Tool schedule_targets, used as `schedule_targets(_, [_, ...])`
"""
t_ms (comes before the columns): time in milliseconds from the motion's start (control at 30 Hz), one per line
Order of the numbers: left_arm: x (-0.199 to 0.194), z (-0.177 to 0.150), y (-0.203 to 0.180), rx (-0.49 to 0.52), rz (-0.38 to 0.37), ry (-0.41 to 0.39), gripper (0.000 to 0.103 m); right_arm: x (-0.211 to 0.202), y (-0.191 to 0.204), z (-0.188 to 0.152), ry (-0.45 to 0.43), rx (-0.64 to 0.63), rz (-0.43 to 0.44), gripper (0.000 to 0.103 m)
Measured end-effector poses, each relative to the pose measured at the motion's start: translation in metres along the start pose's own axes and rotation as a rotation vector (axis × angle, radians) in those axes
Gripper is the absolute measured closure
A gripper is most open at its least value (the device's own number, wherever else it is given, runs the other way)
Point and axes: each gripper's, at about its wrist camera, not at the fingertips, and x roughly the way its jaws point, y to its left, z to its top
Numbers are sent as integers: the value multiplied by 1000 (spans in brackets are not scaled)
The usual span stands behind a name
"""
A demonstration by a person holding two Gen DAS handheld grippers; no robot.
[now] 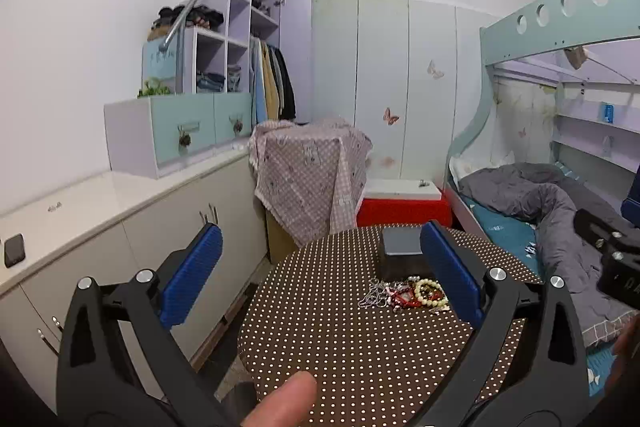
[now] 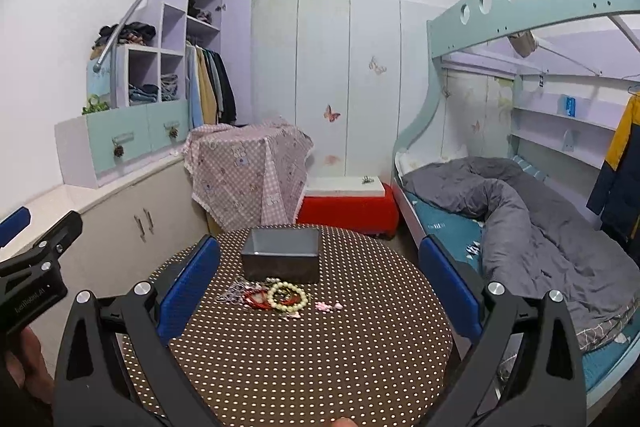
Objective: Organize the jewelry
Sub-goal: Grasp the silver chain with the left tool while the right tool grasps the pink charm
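A small pile of jewelry lies on the round polka-dot table (image 2: pixel 304 359): a cream bead bracelet (image 2: pixel 287 295), red beads (image 2: pixel 256 295), silver chains (image 2: pixel 234 293) and pink pieces (image 2: pixel 329 305). Behind it stands an open dark grey box (image 2: pixel 282 259). In the left wrist view the pile (image 1: pixel 404 295) and the box (image 1: pixel 400 255) sit just left of my right finger. My left gripper (image 1: pixel 320 275) is open and empty, held above the table's near left side. My right gripper (image 2: pixel 320 283) is open and empty, above the near edge, facing the pile.
A white cabinet counter (image 2: pixel 100 199) runs along the left. A cloth-covered stand (image 2: pixel 248 171) and a red stool (image 2: pixel 348 211) stand behind the table. A bunk bed with a grey duvet (image 2: pixel 520 211) is on the right.
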Motion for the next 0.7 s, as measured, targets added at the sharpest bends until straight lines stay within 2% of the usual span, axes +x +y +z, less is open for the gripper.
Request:
schedule_targets(167, [40,-18,5,13,14,81,6,24,-5,-12,50,-9,-4,8])
schedule_targets(267, [68,-31,1,32,-9,136,6,44,-9,-22,98,-5,-2,8])
schedule_targets(567, [150,-82,-24,141,-37,301,6,111,-19,-70,299,-14,18,8])
schedule_targets(700, [190,-95,-33,175,-50,377,6,135,-21,-83,363,-5,37,8])
